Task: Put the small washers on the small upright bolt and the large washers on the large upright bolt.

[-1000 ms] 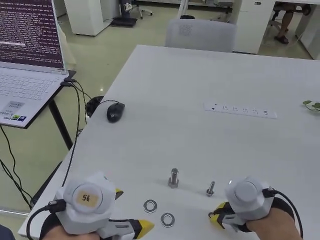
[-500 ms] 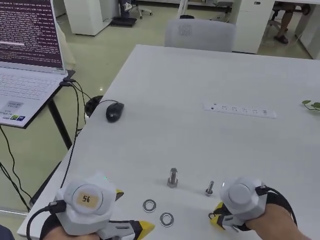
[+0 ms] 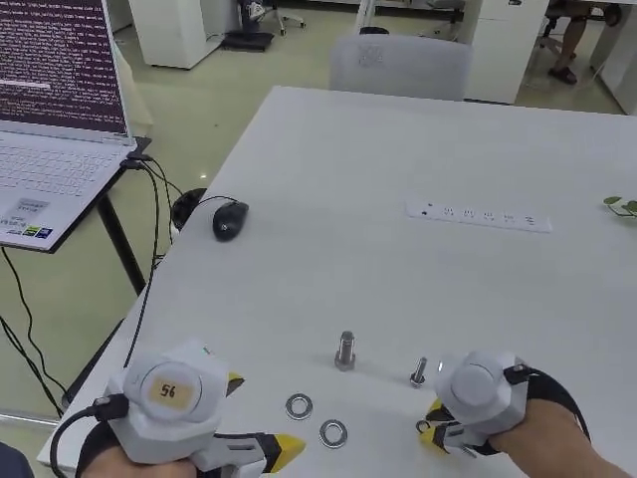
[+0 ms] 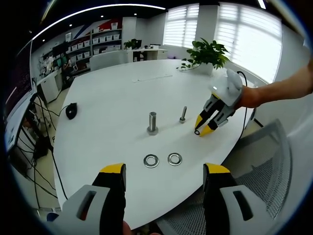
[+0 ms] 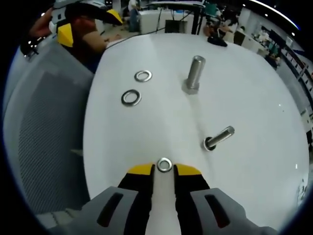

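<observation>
1. Right gripper [image 5: 164, 171]: the jaws are drawn nearly together, with the yellow tips pinching a small washer [image 5: 164, 165] by its rim. The washer's hole faces the right gripper view.
2. In the left gripper view this gripper sits low over the table [image 3: 418, 149], to the right of the small bolt [image 3: 419, 372] and near it, but apart. I cannot tell whether the washer touches the tabletop.
3. Left gripper [image 4: 165, 170]: the jaws are spread wide with nothing between them. It is held at the near table edge. In the head view it is at lower left, well apart from the other gripper.
4. The large bolt [image 3: 345, 351] stands upright on its head, close to the near edge. The small bolt stands upright on its head to the right of it, with a clear gap between the two.
5. Two large washers [image 3: 299, 406] lie flat on the table, side by side and just apart. They sit between the large bolt and the near edge, off both bolts. In the left gripper view they are just ahead of the open jaws.
6. A black mouse [image 3: 229, 220] lies toward the left side of the table, with its cable running off the edge.
7. A white power strip [image 3: 478, 218] lies flat further back on the right.
8. An open laptop [image 3: 50, 119] with a text-filled screen sits on a separate stand to the left.
9. A grey chair [image 3: 398, 68] stands at the far side of the table.
</observation>
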Demonstrator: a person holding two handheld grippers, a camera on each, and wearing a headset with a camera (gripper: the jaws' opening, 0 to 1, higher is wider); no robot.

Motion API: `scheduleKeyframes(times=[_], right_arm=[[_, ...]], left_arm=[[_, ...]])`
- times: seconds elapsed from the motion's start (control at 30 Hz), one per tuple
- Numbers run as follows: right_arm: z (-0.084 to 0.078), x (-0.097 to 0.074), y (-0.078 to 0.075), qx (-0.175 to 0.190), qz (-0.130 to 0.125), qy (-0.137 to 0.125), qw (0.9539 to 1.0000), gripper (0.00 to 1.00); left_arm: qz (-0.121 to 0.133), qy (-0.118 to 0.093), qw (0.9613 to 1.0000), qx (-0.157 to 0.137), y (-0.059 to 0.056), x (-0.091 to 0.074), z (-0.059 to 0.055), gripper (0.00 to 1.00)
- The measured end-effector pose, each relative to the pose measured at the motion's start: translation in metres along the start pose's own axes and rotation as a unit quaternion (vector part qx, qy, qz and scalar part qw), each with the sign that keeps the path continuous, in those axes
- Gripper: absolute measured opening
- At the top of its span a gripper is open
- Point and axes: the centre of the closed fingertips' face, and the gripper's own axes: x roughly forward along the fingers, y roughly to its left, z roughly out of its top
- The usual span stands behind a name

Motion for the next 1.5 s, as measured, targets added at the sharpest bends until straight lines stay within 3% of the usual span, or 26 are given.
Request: scheduleKeyframes(times=[0.33,0.5,0.6,1.13,1.5], right_arm=[[0.001,0.000,0.000,0.011,-0.006,-0.011,0.9999,0.14],[0.003,-0.001,-0.002,0.074,-0.010,-0.046,0.9961,0.13],[0.002,-0.001,-0.002,0.086,-0.012,-0.054,0.9948,0.13],[0.007,0.000,-0.004,0.107,-0.020,-0.070,0.9916,0.13],[0.005,-0.013,-0.016,0.120,-0.041,-0.078,0.9888,0.13]], left_arm=[[-0.006,-0.001,1.0000,0.003,-0.007,0.003,0.002,0.63],[-0.003,-0.001,1.0000,0.003,-0.005,0.001,0.002,0.63],[-0.001,-0.002,1.0000,0.001,-0.003,0.000,0.001,0.63],[0.001,0.000,1.0000,0.000,-0.001,0.000,0.000,0.63],[0.001,-0.001,1.0000,-0.002,0.000,0.000,0.000,0.63]])
